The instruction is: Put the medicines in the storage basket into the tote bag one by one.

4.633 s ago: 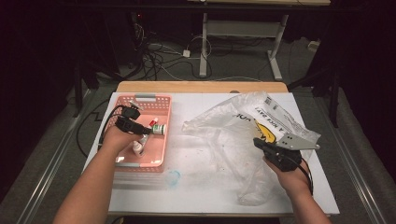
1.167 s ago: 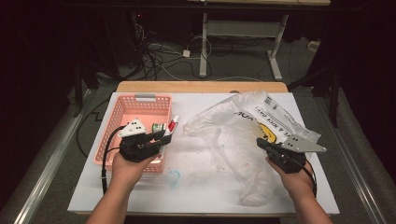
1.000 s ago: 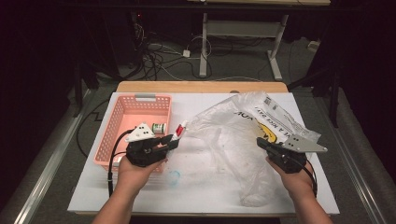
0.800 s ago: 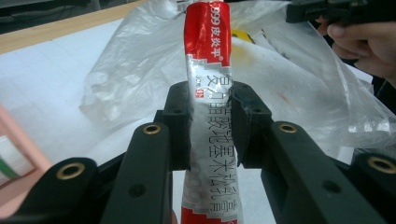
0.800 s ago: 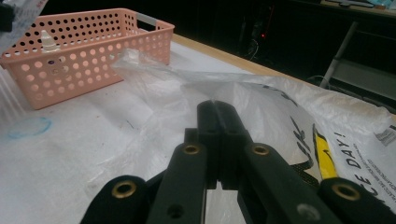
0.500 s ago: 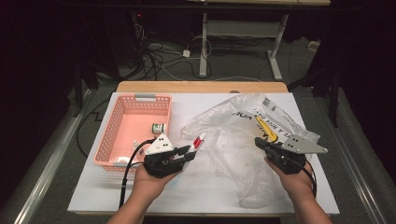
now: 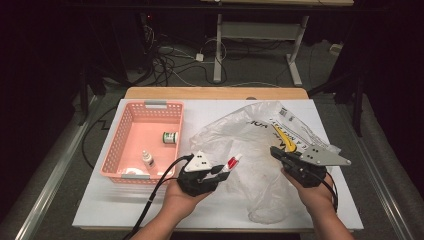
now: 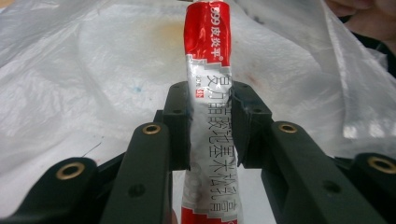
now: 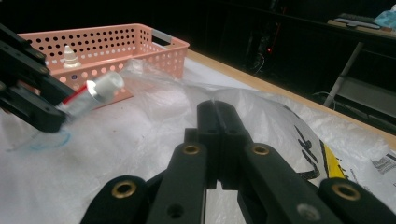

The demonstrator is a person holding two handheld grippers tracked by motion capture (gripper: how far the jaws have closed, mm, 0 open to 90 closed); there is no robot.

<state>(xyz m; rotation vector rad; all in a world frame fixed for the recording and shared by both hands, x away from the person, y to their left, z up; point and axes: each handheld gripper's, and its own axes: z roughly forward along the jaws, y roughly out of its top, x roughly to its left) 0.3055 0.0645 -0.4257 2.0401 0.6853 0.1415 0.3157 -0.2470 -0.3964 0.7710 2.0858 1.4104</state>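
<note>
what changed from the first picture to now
The left gripper took the red and silver tube out of the pink basket and carried it right, over the clear plastic bag. The right gripper stayed shut on the bag's edge; a small jar and dropper bottle remain in the basket.

Tube: slim ointment tube in my left jaws, red and silver with printed characters, white cap at the far end.
Tube pose: nearly level above the table, cap end pointing at the bag.
Plastic bag: large, clear, crumpled, with black lettering and a yellow mark; spread over the white tabletop, right of the pink basket.
Bag edge: pinched in my right jaws.
</note>
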